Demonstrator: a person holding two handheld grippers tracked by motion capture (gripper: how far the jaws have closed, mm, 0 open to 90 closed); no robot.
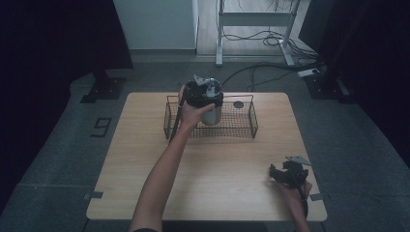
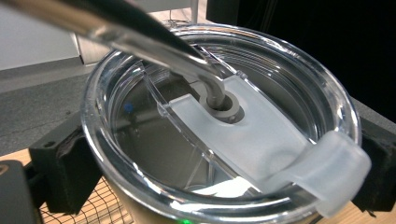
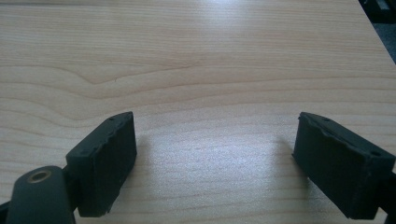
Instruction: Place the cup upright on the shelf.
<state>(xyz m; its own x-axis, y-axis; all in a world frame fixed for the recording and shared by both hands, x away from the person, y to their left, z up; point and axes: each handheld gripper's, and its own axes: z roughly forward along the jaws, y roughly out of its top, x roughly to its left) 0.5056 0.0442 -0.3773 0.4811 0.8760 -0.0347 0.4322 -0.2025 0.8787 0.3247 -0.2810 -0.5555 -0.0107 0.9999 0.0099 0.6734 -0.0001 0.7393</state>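
A steel tumbler (image 1: 211, 115) with a clear lid (image 2: 261, 126) and a bent metal straw (image 2: 140, 37) is upright inside a black wire basket (image 1: 251, 116) at the table's far middle. My left gripper (image 1: 203, 92) comes down on it from above and is shut on the tumbler's rim, with a pad (image 2: 65, 172) pressed on each side. Whether the tumbler rests on the basket floor I cannot tell. My right gripper (image 1: 285, 173) lies low over the bare wood at the near right. It is open, and nothing lies between its pads (image 3: 107, 158).
A small dark disc (image 1: 238, 104) shows at the basket's back right. The wooden table (image 1: 227, 159) has bare room in front of the basket. Its right edge (image 3: 373, 42) runs close to my right gripper. Cables and a desk frame (image 1: 256, 19) lie on the floor beyond.
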